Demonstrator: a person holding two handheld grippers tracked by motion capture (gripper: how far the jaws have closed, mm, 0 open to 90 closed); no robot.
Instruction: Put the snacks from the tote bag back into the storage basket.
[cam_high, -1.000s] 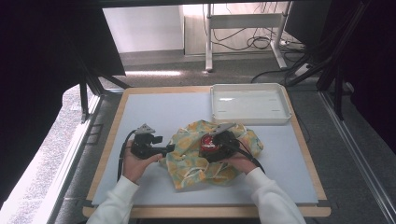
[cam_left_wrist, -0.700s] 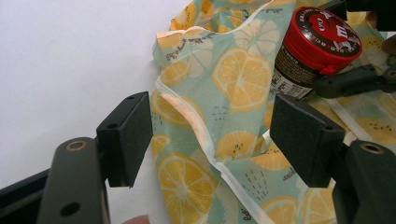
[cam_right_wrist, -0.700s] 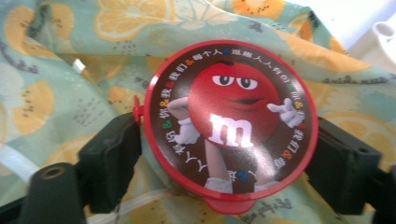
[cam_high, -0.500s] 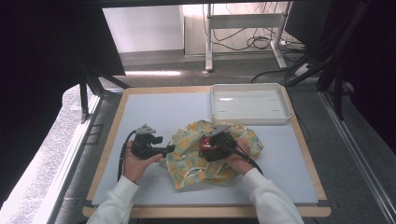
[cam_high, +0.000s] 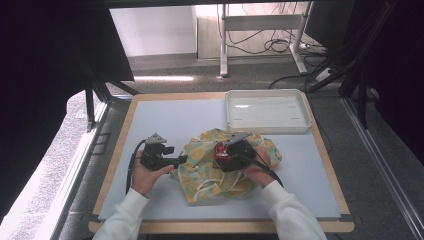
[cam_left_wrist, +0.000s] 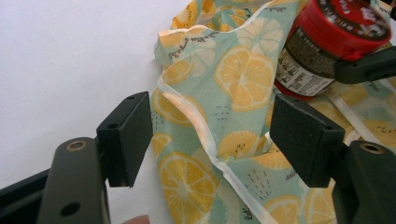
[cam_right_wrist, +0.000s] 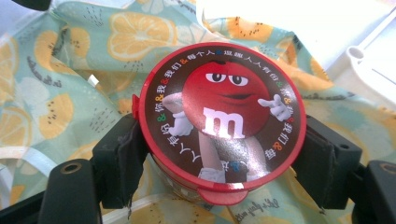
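Candy jar (cam_right_wrist: 222, 122) w/ red lid: your right tongs (cam_high: 234, 152) are clamped on it, one pad each side just under the lid, jar sitting over the lemon-print cloth (cam_high: 220, 165), roughly mid-bench, a bit toward the near edge. Can't tell from these views if the jar base rests on the cloth or hangs just above it.

Left tongs (cam_left_wrist: 210, 135) are wide open, nothing in them, jaws straddling the cloth's white-trimmed left edge but not pinching it yet.

Risks, my read:
- Grip is on a round, glossy wall near the top. Tilt it or jerk it and the jar could rotate or slide out of the pads.
- Cloth is bunched and loose. If you close the left tongs on one layer only and pull, the cloth could drag under the jar and tip it.
- Cable from the right tongs trails over the cloth; could snag a fold.
- White tray (cam_high: 267, 111) at the far right corner is close behind the jar; a wide swing could clip its rim.

Count: 1 jar, 1 cloth, 1 tray, 2 tongs.
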